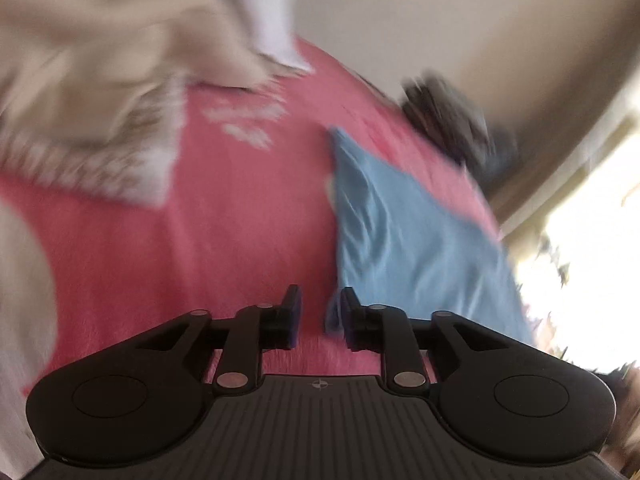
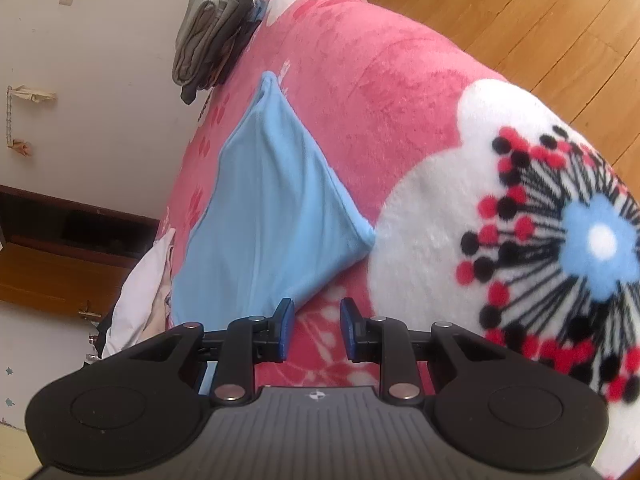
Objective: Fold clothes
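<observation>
On the pink fleece blanket (image 2: 360, 92), a light blue folded cloth (image 2: 260, 208) is spread flat, its near edge just beside the left finger of the right gripper (image 2: 316, 330). That gripper is held low over the blanket, jaws apart and empty. The left gripper (image 1: 318, 322) is likewise seen with jaws parted, nothing between them, pointed along the same blue cloth (image 1: 404, 232). A stack of grey folded garments (image 2: 212, 36) is set at the blanket's far edge.

Left view motion-blurred (window glare right); right view sharp.
</observation>
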A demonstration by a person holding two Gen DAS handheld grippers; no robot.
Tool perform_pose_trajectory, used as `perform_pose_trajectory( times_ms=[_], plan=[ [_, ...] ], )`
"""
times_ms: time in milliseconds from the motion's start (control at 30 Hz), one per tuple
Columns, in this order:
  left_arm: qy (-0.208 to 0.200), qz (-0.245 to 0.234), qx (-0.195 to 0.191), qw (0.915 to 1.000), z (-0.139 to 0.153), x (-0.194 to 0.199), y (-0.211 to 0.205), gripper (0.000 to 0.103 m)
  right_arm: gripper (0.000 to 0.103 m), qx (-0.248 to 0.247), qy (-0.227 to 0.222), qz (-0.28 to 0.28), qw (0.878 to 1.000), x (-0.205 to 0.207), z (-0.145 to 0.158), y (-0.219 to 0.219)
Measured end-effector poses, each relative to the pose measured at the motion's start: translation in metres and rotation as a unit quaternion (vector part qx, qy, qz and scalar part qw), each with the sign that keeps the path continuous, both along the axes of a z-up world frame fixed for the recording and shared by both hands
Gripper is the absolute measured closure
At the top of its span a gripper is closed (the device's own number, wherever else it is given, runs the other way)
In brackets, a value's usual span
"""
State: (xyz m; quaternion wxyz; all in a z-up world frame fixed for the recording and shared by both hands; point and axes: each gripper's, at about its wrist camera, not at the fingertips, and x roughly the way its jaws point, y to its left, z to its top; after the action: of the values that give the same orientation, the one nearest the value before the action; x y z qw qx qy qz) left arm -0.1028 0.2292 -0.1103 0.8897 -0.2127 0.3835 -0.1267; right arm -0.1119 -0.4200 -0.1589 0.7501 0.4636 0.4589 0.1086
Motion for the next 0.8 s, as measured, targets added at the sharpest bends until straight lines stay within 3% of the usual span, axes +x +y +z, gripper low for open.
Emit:
perform_pose_trajectory(
  times_ms=[100, 233, 333, 367, 433, 467, 533, 600, 667, 700, 800],
  plan=[
    [-0.011, -0.058, 0.097, 0.9935, -0.002, 0.000, -0.025, 0.075, 0.076, -0.001, 0.006, -0.001, 1.000, 0.003, -0.003, 0.003],
    [-0.041, -0.133, 0.200, 0.9698, -0.006, 0.001, -0.049, 0.075, 0.076, -0.003, 0.007, 0.004, 1.000, 0.005, -0.003, 0.008],
    [-0.064, -0.169, 0.230, 0.9563, -0.005, 0.005, -0.053, 0.099, 0.076, -0.006, 0.007, 0.007, 1.000, 0.005, -0.002, 0.009],
    [-0.078, -0.185, 0.246, 0.9481, 0.000, 0.004, -0.056, 0.100, 0.076, -0.008, 0.008, 0.008, 1.000, 0.005, -0.002, 0.009],
    [-0.111, -0.222, 0.287, 0.9252, 0.011, 0.000, -0.063, 0.101, 0.076, -0.010, 0.010, 0.008, 1.000, 0.004, -0.002, 0.008],
    [-0.128, -0.243, 0.313, 0.9093, 0.016, -0.005, -0.067, 0.101, 0.076, -0.010, 0.010, 0.008, 1.000, 0.004, -0.002, 0.008],
    [-0.156, -0.289, 0.380, 0.8648, 0.019, -0.016, -0.077, 0.101, 0.076, -0.011, 0.010, 0.007, 1.000, 0.003, -0.002, 0.006],
    [-0.172, -0.333, 0.449, 0.8110, 0.013, -0.026, -0.085, 0.101, 0.076, -0.010, 0.011, 0.006, 1.000, 0.003, -0.003, 0.005],
    [-0.167, -0.348, 0.487, 0.7836, 0.000, -0.030, -0.088, 0.102, 0.076, -0.007, 0.012, 0.006, 1.000, 0.003, -0.006, 0.004],
    [-0.158, -0.341, 0.489, 0.7874, -0.005, -0.029, -0.085, 0.102, 0.076, -0.005, 0.012, 0.006, 1.000, 0.004, -0.007, 0.005],
    [-0.123, -0.290, 0.481, 0.8180, -0.014, -0.021, -0.070, 0.102, 0.076, -0.005, 0.010, 0.007, 1.000, 0.004, -0.007, 0.006]
  ],
)
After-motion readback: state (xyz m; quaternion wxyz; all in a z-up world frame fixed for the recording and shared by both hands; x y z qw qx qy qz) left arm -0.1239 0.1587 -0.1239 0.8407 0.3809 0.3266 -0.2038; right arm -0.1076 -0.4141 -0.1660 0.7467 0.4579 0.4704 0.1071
